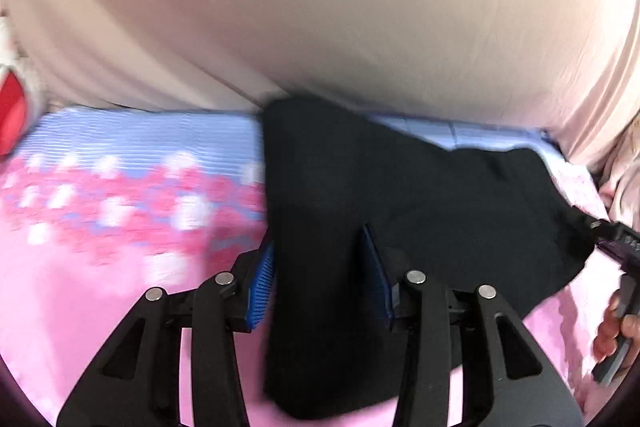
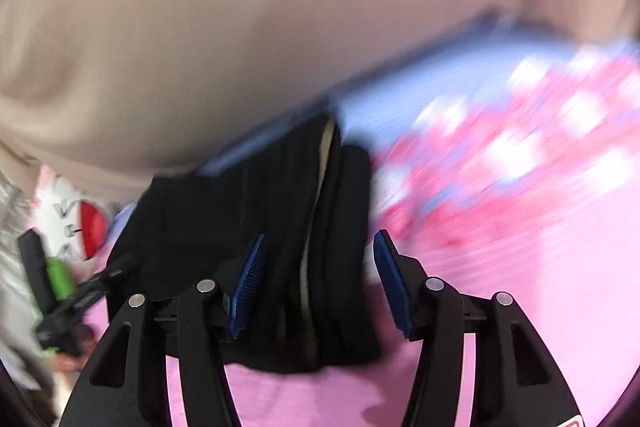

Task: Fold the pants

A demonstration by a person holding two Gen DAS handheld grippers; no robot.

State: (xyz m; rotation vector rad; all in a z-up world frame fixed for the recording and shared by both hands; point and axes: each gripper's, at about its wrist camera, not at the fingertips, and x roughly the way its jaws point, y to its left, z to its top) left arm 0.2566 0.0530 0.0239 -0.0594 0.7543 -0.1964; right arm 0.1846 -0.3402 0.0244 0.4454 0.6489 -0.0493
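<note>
Mostly black pants (image 1: pixel 360 187), soft folded slab, on smooth pink floral sheet (image 1: pixel 100 287).

blurred dark letters on white item (image 2: pixel 60 215), none readable

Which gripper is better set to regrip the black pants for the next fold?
Probably the right gripper: its open jaws straddle the stacked, layered end of the black pants. The left gripper also brackets cloth, but a flat single panel on the pink floral sheet.

Floral bedsheet (image 2: pixel 500 147): pattern smeared by motion blur (right wrist view). Red-and-white item (image 1: pixel 12 115): cut off at frame edge, unidentifiable.
</note>
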